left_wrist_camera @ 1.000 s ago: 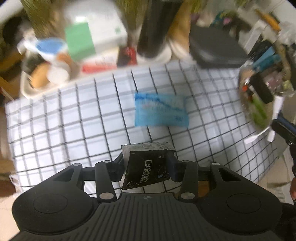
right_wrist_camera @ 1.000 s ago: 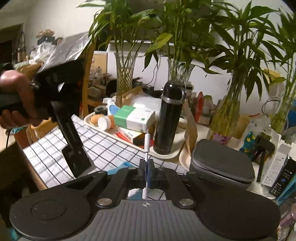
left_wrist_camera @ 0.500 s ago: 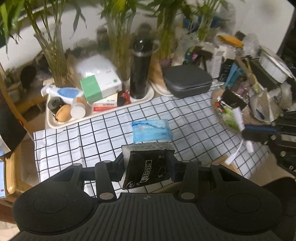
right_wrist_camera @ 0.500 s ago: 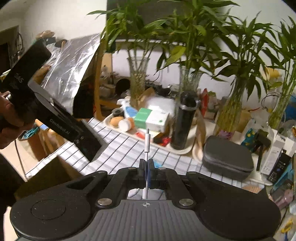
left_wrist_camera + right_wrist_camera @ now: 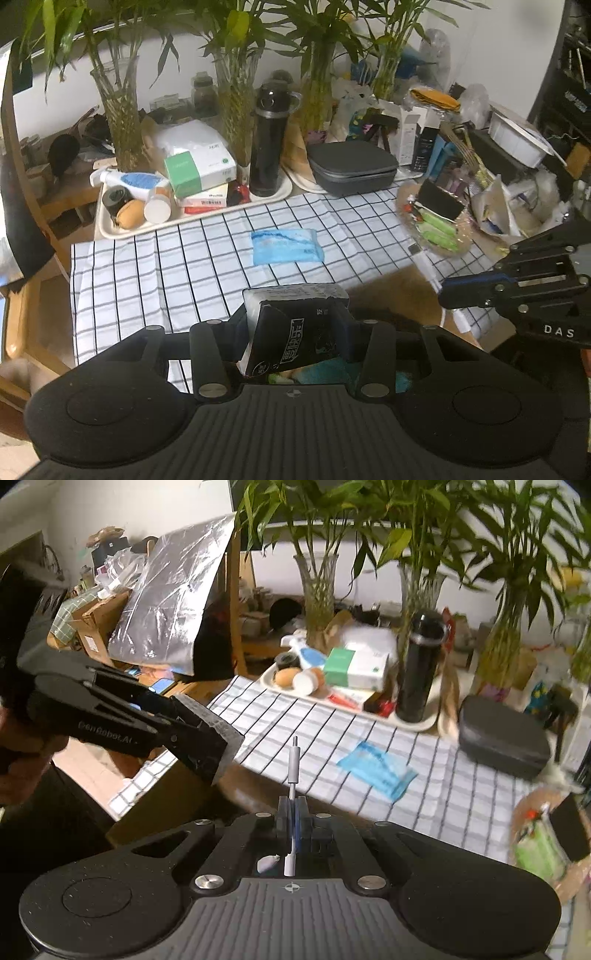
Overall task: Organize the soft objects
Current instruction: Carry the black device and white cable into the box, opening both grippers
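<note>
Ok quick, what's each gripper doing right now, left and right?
Left gripper: closed on the black tissue pack.
Right gripper: shut on the thin white cable adapter.

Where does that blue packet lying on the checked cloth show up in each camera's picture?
Left wrist view: blue packet near the middle, lying flat on the checked cloth.
Right wrist view: blue packet right of centre, on the same cloth.
Shared landmark: the black flask standing behind it on the tray.
</note>
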Action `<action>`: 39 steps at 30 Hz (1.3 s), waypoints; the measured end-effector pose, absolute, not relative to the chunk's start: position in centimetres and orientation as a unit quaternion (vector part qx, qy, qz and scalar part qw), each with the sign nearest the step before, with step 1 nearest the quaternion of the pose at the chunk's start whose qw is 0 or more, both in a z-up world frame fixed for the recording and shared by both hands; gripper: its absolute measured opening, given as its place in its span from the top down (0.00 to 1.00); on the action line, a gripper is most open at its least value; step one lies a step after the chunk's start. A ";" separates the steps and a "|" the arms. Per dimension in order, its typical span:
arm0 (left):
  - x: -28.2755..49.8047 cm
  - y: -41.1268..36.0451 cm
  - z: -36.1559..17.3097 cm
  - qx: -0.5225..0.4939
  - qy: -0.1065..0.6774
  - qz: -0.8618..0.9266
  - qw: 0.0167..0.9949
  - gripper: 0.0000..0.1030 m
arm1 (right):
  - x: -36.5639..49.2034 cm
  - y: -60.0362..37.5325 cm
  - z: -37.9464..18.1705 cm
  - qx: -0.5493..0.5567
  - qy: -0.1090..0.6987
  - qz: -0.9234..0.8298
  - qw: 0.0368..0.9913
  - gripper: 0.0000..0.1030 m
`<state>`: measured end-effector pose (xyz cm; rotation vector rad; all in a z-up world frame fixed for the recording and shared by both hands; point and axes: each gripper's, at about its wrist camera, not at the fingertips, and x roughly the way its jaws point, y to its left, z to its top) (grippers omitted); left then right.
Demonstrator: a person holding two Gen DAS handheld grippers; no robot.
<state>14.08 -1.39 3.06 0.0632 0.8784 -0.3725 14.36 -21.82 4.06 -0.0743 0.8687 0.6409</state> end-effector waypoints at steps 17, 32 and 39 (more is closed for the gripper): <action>10.2 1.5 -0.1 -0.031 0.447 -0.133 0.884 0.28 | 12.0 -19.1 1.3 -0.032 0.463 0.305 0.831 0.00; 7.3 1.1 0.6 0.056 0.415 -0.083 0.904 0.28 | 10.1 -21.8 1.1 -0.036 0.431 0.258 0.864 0.00; 7.6 1.5 0.4 0.038 0.416 -0.089 0.904 0.28 | 10.2 -22.8 1.1 -0.011 0.430 0.258 0.865 0.00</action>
